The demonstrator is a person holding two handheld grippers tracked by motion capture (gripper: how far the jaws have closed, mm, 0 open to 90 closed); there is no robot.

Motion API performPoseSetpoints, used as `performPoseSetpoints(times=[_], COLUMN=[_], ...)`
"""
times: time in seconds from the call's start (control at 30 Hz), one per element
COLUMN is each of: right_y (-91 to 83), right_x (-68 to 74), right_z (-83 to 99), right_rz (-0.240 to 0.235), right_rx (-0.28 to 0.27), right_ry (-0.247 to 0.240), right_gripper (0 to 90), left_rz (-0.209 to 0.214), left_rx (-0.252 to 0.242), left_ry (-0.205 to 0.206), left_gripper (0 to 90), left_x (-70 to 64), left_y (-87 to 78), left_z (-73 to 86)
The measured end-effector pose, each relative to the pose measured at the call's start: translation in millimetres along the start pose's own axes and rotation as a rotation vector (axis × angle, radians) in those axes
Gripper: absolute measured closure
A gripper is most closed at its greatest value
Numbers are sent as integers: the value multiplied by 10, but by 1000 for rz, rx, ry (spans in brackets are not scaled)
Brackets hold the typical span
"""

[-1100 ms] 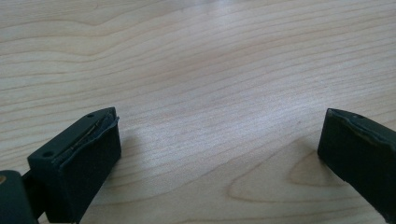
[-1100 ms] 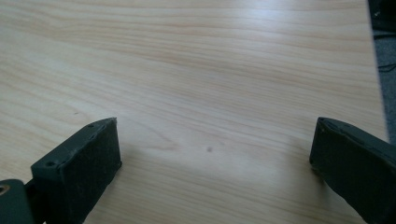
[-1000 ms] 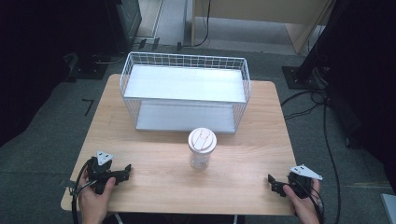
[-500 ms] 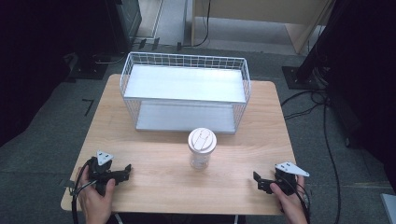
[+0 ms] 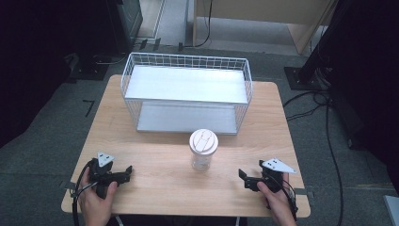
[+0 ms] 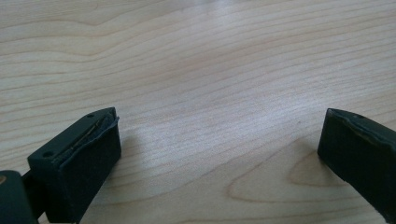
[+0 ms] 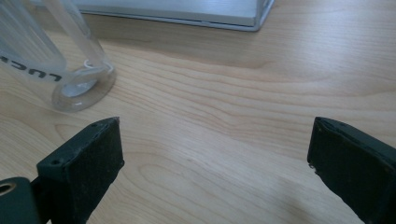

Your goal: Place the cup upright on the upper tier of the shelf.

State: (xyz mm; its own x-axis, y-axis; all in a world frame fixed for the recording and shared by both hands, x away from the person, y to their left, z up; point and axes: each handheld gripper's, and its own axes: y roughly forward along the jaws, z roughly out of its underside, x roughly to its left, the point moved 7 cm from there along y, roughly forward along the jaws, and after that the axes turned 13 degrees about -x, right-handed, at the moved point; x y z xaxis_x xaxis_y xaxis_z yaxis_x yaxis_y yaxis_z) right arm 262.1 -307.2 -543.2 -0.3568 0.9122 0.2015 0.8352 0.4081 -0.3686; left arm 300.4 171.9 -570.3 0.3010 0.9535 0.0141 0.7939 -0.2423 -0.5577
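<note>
- A clear plastic cup (image 5: 203, 151) with a white lid stood upright at the middle of the wooden surface (image 5: 160, 165), just in front of the near edge of a white wire basket (image 5: 186, 96).
- The right tool (image 5: 245, 178) sat released near the surface's near right corner, its jaws spread wide and gripping nothing — the cup lay to its left and a little farther away.
- In the right gripper view the cup's transparent base (image 7: 77, 77) showed ahead and to the left of the spread jaws, apart from them, with the basket's grey floor panel (image 7: 187, 11) beyond.
- The left tool (image 5: 126, 170) rested near the near left corner, likewise released, with bare wood (image 6: 210, 93) between its jaws.
- The cup's long axis ran vertical, so a sideways approach looked the likely grasp; both hands sat well apart from it, the right one appearing slightly nearer.
- The basket held nothing visible on either of its two grey levels — the cup's contents could not be made out.
</note>
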Motion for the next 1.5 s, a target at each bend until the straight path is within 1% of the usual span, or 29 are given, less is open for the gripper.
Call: performPoseSetpoints(times=[0.1,0.17,0.23,0.47,0.73,0.83,0.9,0.93,0.97,1.0,1.07,1.13,1.23,1.3,1.33,1.43,1.5], right_y=[50,90,142,344,476,506,533,552,552,584,618,653,699,713,722,739,743], right_x=[129,220,311,547,809,925,983,1021,1021,1080,1126,1155,1203,1235,1246,1275,1273], right_z=[-30,-41,-38,-15,-44,-62,-71,-78,-78,-85,-96,-104,-107,-119,-128,-157,-194], right_rz=[-23,-35,-53,-92,-135,-171,-180,-185,-185,-197,-205,-207,-200,-207,-212,-196,-164], right_rx=[-3,-1,2,9,5,-4,-10,-14,-14,-17,-27,-38,-48,-60,-72,-101,-132], right_ry=[2,-21,-28,-48,-61,-65,-70,-71,-71,-66,-49,-44,-52,-36,-38,-31,-27], right_gripper=[34,34,34,34,34,34,34,34,34,34,34,34,34,34,34,39,56], left_rz=[0,0,0,0,0,0,0,0,0,0,0,0,0,0,0,0,0], left_rx=[0,0,0,0,0,0,0,0,0,0,0,0,0,0,0,0,0], left_ry=[0,0,-1,0,0,0,-1,0,0,0,0,-1,-1,0,-1,0,-1], left_gripper=[0,0,0,0,0,0,0,0,0,0,0,0,0,0,0,0,0], left_x=[0,0,-1,0,0,0,0,0,0,0,0,-1,-1,0,0,0,-1], left_y=[0,0,0,0,0,0,0,0,0,0,0,0,0,0,0,0,0], left_z=[0,0,0,0,0,0,0,0,0,0,0,0,0,0,0,0,0])
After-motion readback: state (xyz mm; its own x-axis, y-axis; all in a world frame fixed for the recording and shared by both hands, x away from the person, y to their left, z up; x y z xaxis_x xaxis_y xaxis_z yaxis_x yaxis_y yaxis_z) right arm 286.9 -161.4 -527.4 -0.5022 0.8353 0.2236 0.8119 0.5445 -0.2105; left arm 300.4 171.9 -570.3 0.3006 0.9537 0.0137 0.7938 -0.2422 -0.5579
